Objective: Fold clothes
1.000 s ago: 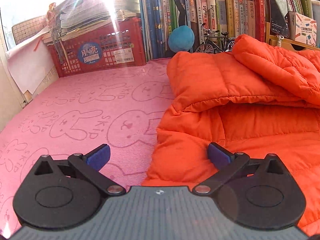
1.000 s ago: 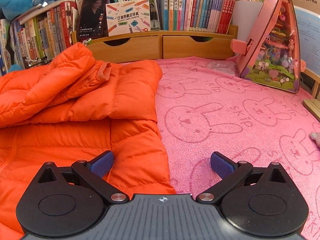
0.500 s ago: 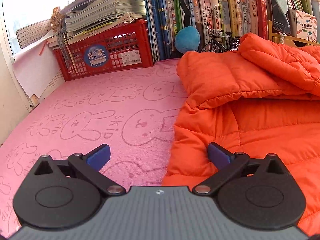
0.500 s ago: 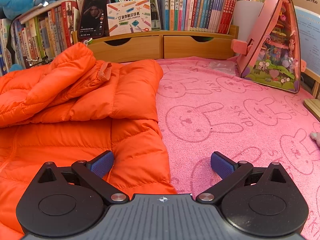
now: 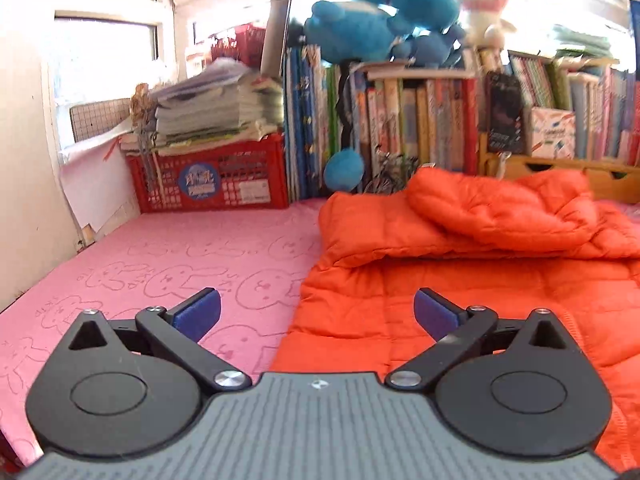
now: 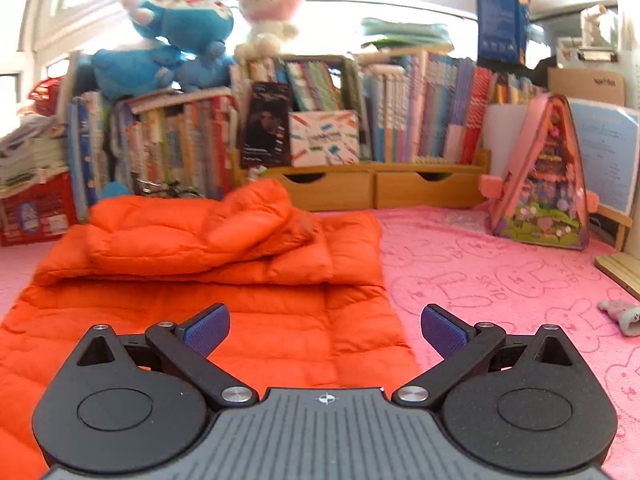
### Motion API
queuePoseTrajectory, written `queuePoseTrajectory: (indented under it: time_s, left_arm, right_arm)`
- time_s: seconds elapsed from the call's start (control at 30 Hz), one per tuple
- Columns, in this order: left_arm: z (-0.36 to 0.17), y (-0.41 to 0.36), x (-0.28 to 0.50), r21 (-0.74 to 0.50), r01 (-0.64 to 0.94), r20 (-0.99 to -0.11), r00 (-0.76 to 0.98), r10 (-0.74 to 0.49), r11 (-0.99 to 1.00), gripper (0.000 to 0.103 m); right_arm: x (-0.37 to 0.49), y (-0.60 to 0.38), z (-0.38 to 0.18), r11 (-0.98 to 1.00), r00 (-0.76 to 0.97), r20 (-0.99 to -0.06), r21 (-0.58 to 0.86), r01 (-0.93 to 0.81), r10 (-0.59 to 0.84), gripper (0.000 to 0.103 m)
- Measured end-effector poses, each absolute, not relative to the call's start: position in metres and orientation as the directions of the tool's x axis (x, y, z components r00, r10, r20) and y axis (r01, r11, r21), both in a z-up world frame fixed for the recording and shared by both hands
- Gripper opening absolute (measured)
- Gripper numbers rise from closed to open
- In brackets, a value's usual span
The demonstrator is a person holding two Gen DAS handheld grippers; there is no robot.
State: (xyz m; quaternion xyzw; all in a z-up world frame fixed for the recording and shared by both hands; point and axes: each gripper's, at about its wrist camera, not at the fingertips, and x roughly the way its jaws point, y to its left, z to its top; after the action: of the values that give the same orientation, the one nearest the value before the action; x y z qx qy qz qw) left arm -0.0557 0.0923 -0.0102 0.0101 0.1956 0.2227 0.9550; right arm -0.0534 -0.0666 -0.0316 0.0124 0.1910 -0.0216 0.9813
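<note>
Two hand-held grippers, left (image 5: 316,314) and right (image 6: 325,328) | jaws apart, holding nothing | puffy orange quilted jacket (image 6: 224,272) partly folded ahead | pink rabbit-print cloth (image 5: 192,264) beneath

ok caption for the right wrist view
Open right gripper above a partly folded orange jacket on a pink mat.

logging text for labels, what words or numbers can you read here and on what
"SKIP": faint, pressed into the pink mat beside the bunnies.
Crate sticker: blurred, unreadable.
Cardboard box print: blurred, unreadable.
Book spines: too small to read.
</note>
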Motion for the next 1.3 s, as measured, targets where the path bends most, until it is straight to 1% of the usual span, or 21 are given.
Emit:
queuePoseTrajectory:
  time_s: [0.07,0.17,0.2,0.27,0.3,0.33,0.37,0.43,0.47,0.53,0.67,0.73,0.8,0.87,0.97,1.03,1.1,1.17,1.2,1.3]
  left_arm:
    - [-0.016,0.068,-0.074,0.123,-0.406,-0.315,0.849,0.423,0.906,0.103]
    - [-0.035,0.055,-0.087,0.108,-0.367,-0.342,0.859,0.382,0.924,0.103]
    - [-0.042,0.054,-0.089,0.103,-0.361,-0.364,0.854,0.373,0.927,0.103]
    - [-0.058,0.055,-0.087,0.099,-0.372,-0.432,0.820,0.377,0.923,0.103]
    - [-0.064,0.056,-0.088,0.091,-0.378,-0.444,0.813,0.377,0.921,0.103]
    - [-0.067,0.056,-0.091,0.091,-0.383,-0.429,0.818,0.383,0.919,0.103]
    - [-0.069,0.055,-0.093,0.113,-0.389,-0.417,0.817,0.399,0.914,0.103]
    - [-0.071,0.056,-0.097,0.146,-0.390,-0.400,0.817,0.414,0.909,0.103]
    - [-0.072,0.056,-0.099,0.160,-0.388,-0.394,0.818,0.419,0.908,0.103]
    - [-0.074,0.059,-0.103,0.185,-0.387,-0.381,0.819,0.429,0.904,0.103]
    - [-0.077,0.070,-0.110,0.183,-0.375,-0.366,0.832,0.417,0.909,0.103]
    - [-0.077,0.070,-0.112,0.197,-0.372,-0.356,0.835,0.420,0.907,0.103]
    - [-0.078,0.073,-0.115,0.236,-0.397,-0.333,0.824,0.458,0.887,0.103]
    - [-0.080,0.079,-0.119,0.275,-0.438,-0.308,0.803,0.510,0.856,0.103]
    - [-0.080,0.110,-0.131,0.235,-0.490,-0.323,0.775,0.543,0.839,0.103]
    - [-0.077,0.124,-0.137,0.217,-0.509,-0.344,0.759,0.553,0.833,0.103]
    - [-0.070,0.126,-0.141,0.192,-0.510,-0.359,0.759,0.544,0.839,0.103]
    - [-0.061,0.115,-0.147,0.132,-0.494,-0.336,0.793,0.508,0.859,0.096]
    - [-0.056,0.109,-0.149,0.102,-0.485,-0.323,0.810,0.490,0.869,0.095]
    - [-0.043,0.089,-0.156,0.019,-0.444,-0.279,0.858,0.431,0.896,0.095]
  right_arm:
    - [-0.086,-0.041,-0.035,0.998,0.949,-0.310,-0.010,-0.060,0.054,0.103]
    - [-0.120,-0.023,-0.056,0.987,0.950,-0.275,-0.012,-0.158,0.148,0.103]
    - [-0.124,-0.022,-0.064,0.989,0.946,-0.291,0.005,-0.149,0.144,0.103]
    - [-0.129,-0.024,-0.079,0.992,0.937,-0.326,0.044,-0.120,0.128,0.103]
    - [-0.134,-0.026,-0.083,0.993,0.944,-0.309,0.046,-0.111,0.120,0.102]
    - [-0.139,-0.027,-0.084,0.995,0.956,-0.275,0.025,-0.098,0.101,0.102]
    - [-0.144,-0.023,-0.086,0.997,0.966,-0.251,-0.034,-0.071,0.060,0.103]
    - [-0.147,-0.020,-0.094,0.990,0.971,-0.238,-0.140,-0.019,-0.015,0.103]
    - [-0.148,-0.024,-0.097,0.988,0.971,-0.238,-0.154,-0.003,-0.034,0.103]
    - [-0.150,-0.040,-0.101,0.993,0.968,-0.247,-0.120,0.021,-0.050,0.103]
    - [-0.161,-0.072,-0.109,0.984,0.961,-0.234,-0.133,0.120,-0.149,0.103]
    - [-0.166,-0.091,-0.112,0.982,0.954,-0.240,-0.102,0.162,-0.182,0.103]
    - [-0.169,-0.106,-0.114,0.982,0.951,-0.248,-0.068,0.174,-0.186,0.103]
    - [-0.172,-0.112,-0.115,0.975,0.946,-0.238,-0.085,0.206,-0.221,0.103]
    - [-0.175,-0.120,-0.118,0.945,0.927,-0.198,-0.147,0.293,-0.318,0.103]
    - [-0.175,-0.132,-0.117,0.938,0.914,-0.216,-0.126,0.322,-0.343,0.103]
    - [-0.175,-0.132,-0.113,0.923,0.901,-0.210,-0.158,0.351,-0.379,0.103]
    - [-0.178,-0.118,-0.107,0.896,0.894,-0.155,-0.225,0.382,-0.420,0.102]
    - [-0.181,-0.108,-0.104,0.896,0.902,-0.125,-0.235,0.377,-0.413,0.102]
    - [-0.192,-0.077,-0.096,0.945,0.955,-0.061,-0.169,0.279,-0.292,0.103]
